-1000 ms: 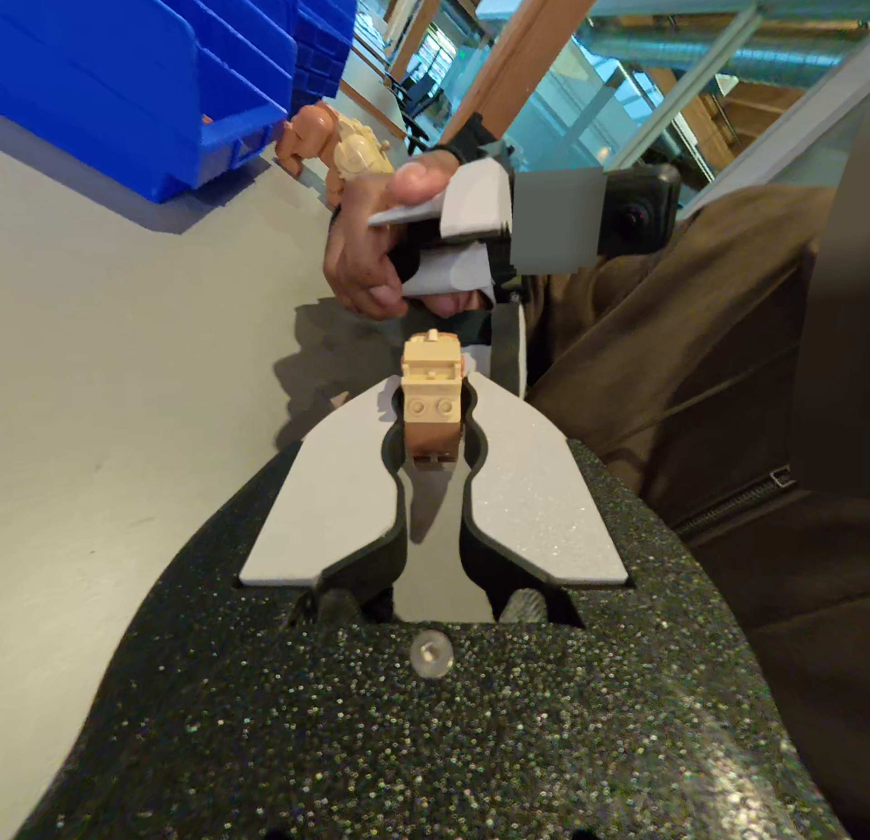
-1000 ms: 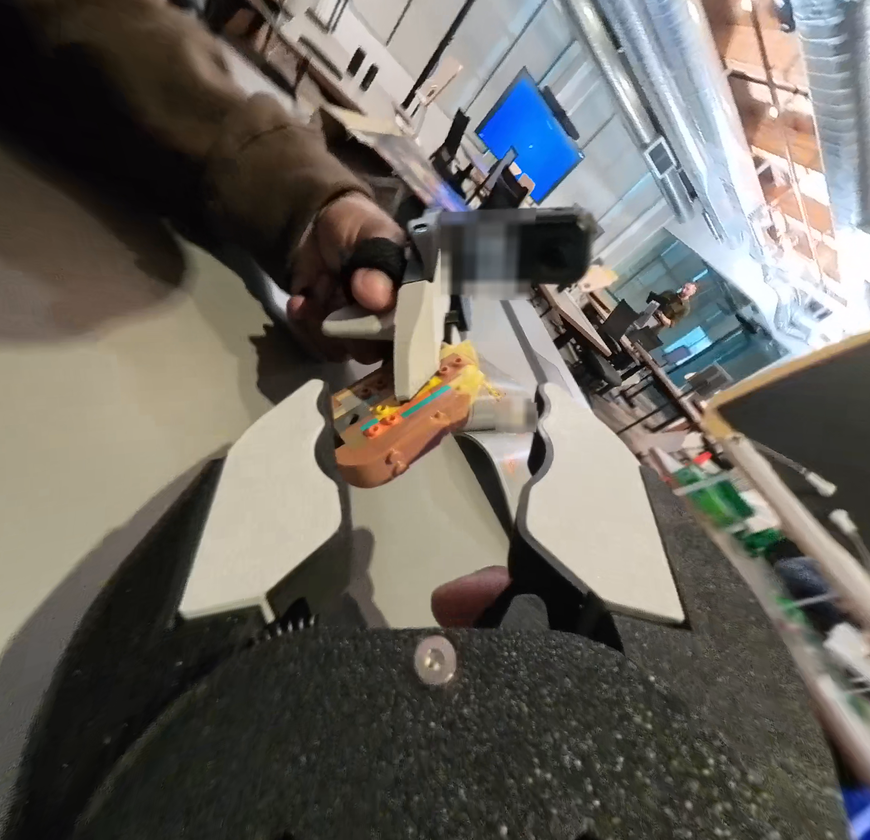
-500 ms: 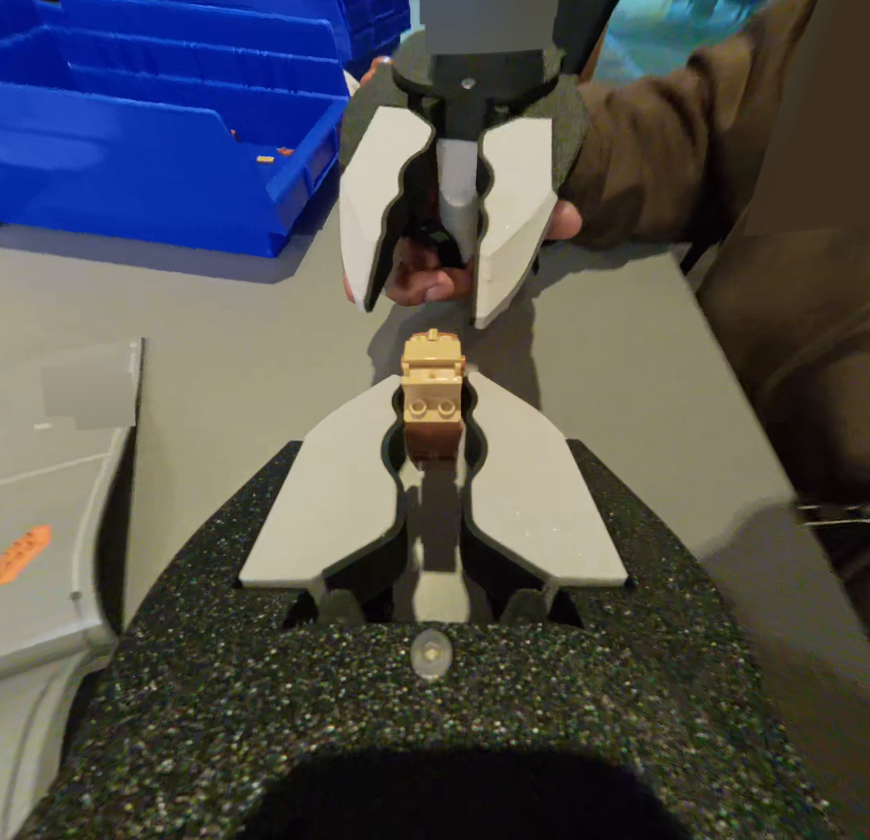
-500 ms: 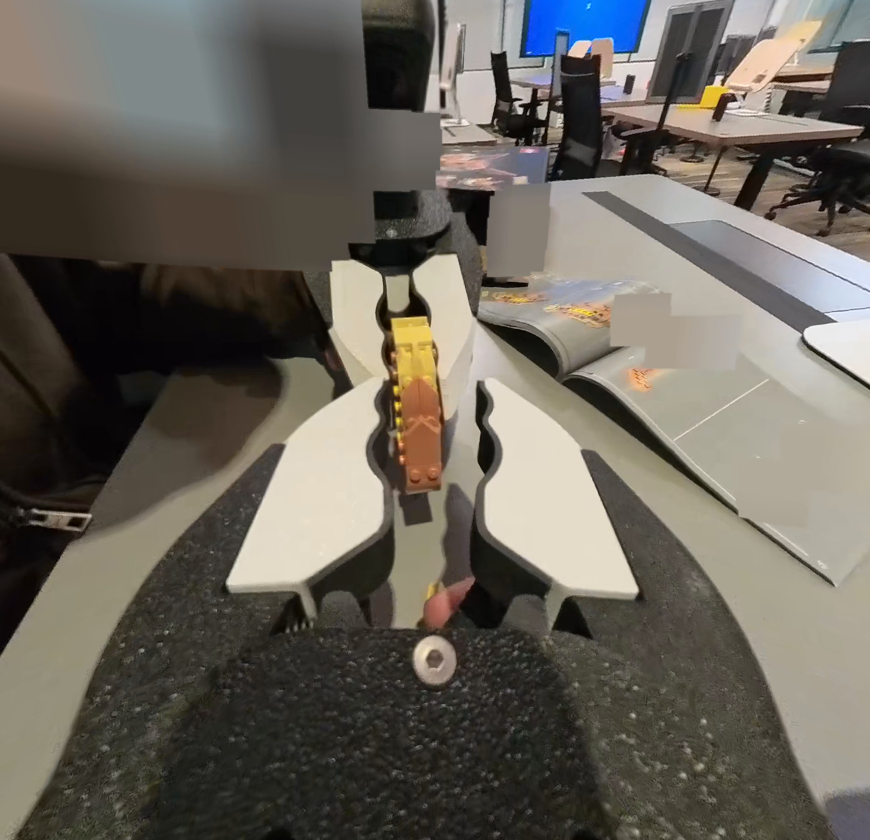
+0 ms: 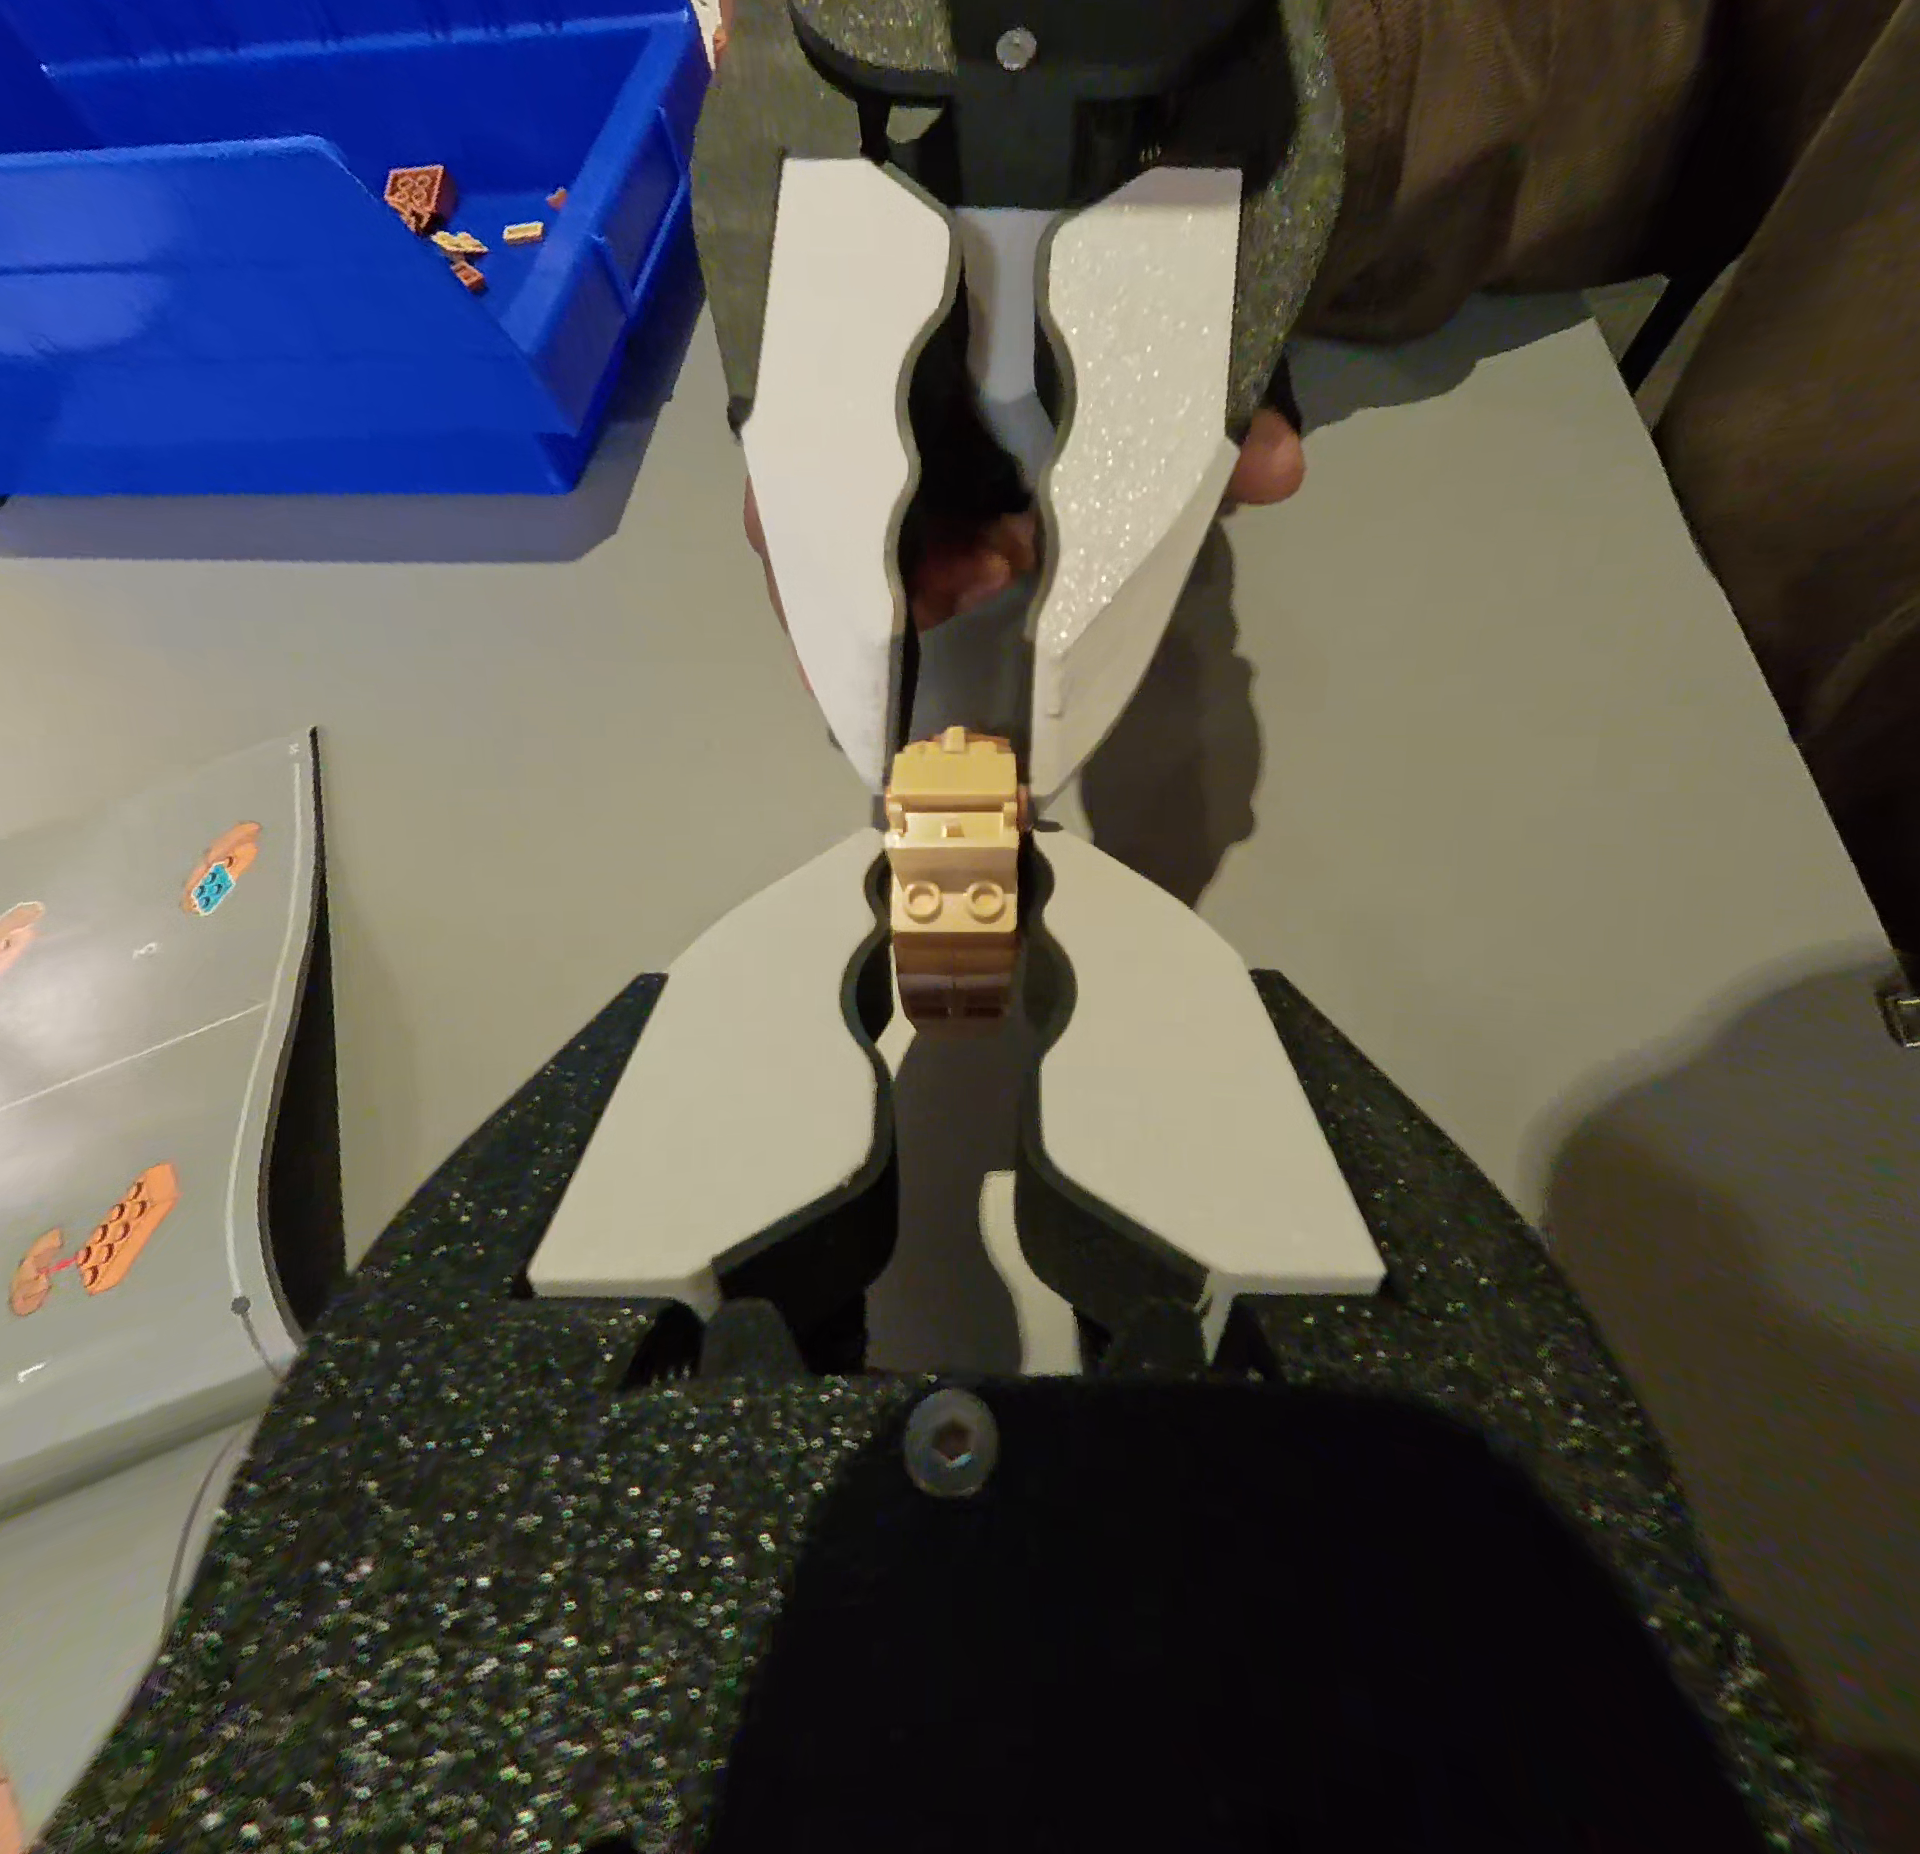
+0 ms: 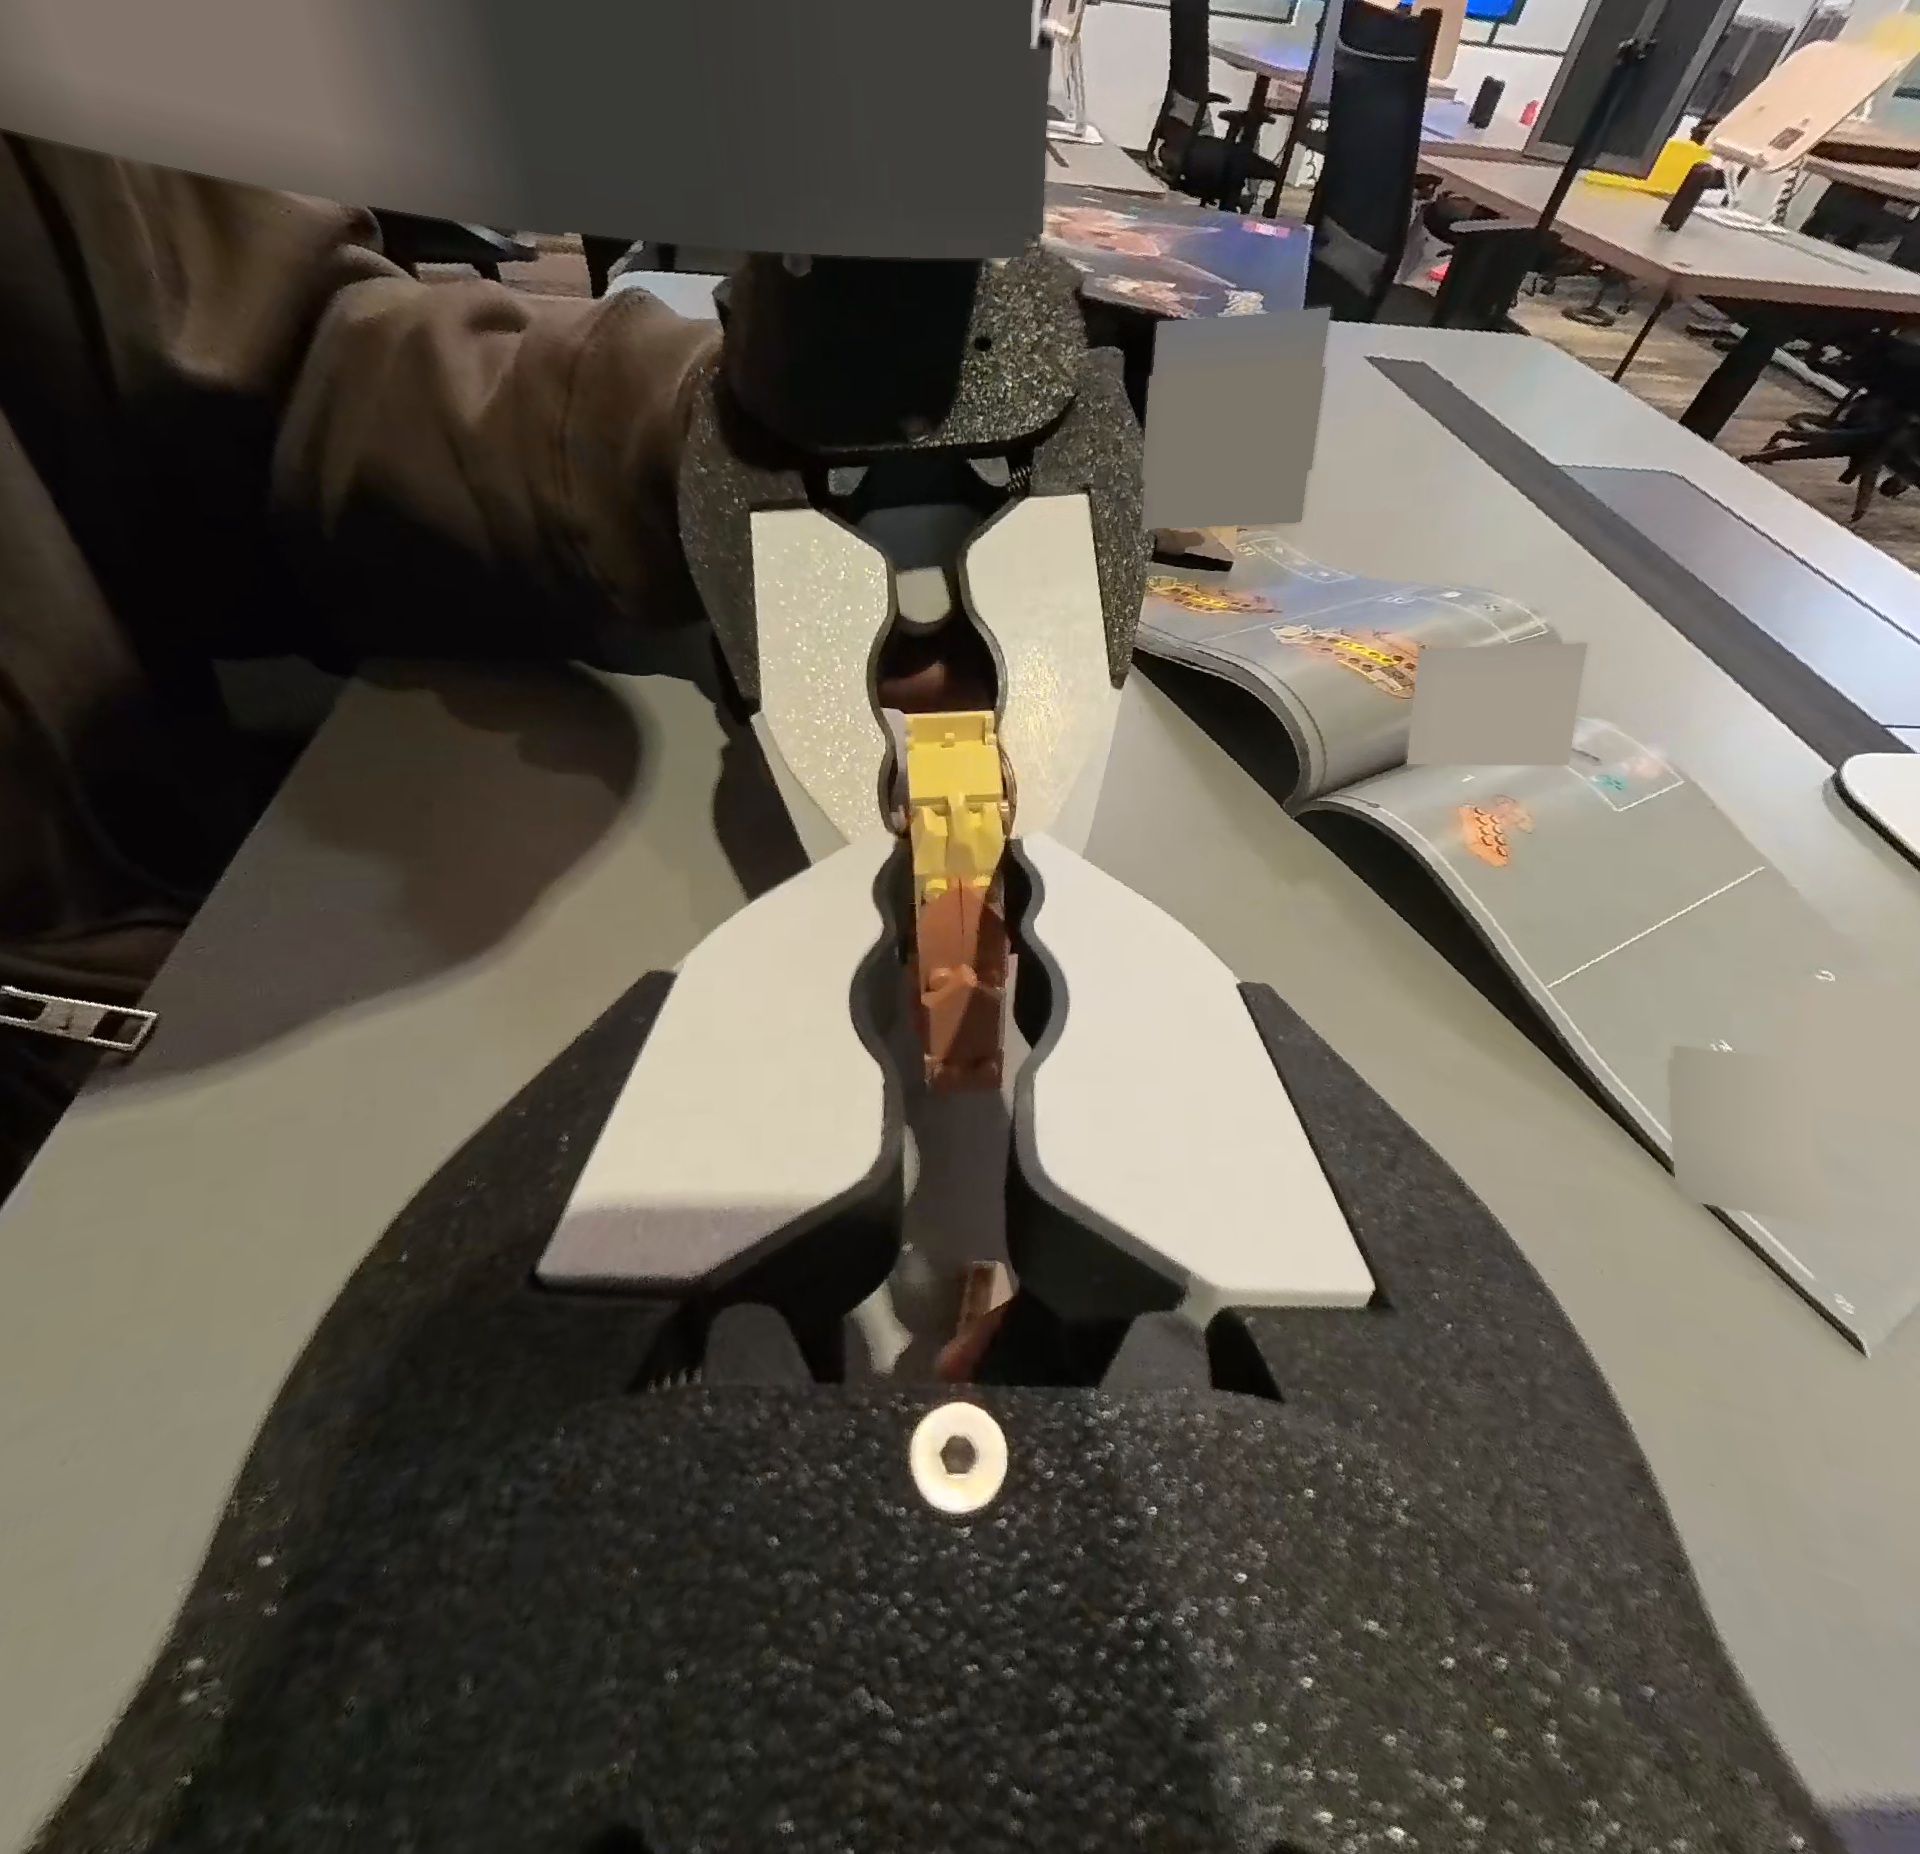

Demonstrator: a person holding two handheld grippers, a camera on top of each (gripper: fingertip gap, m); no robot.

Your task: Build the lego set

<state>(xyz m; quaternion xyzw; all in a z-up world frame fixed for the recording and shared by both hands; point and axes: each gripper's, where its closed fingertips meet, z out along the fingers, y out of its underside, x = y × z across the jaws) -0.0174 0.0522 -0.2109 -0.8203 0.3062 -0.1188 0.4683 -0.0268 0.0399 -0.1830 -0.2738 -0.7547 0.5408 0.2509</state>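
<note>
Right gripper [image 6: 954,874] in the foreground, pale fingers [image 6: 769,1035] closed in on the brown end of a small lego piece [image 6: 956,900]. Yellow end of the piece points away, pinched between the fingers of the left gripper [image 6: 940,765], which faces this one tip to tip (a brown sleeve [image 6: 416,474] runs off behind it to the left). Both hang above a grey table [image 6: 416,921]. Open instruction booklet [image 6: 1558,869] lies flat on the table to the right. Office chairs [image 6: 1361,131] and desks stand far behind.

Soft overhead indoor light, diffuse table shadows, wide-angle edge distortion, slight blur.
</note>
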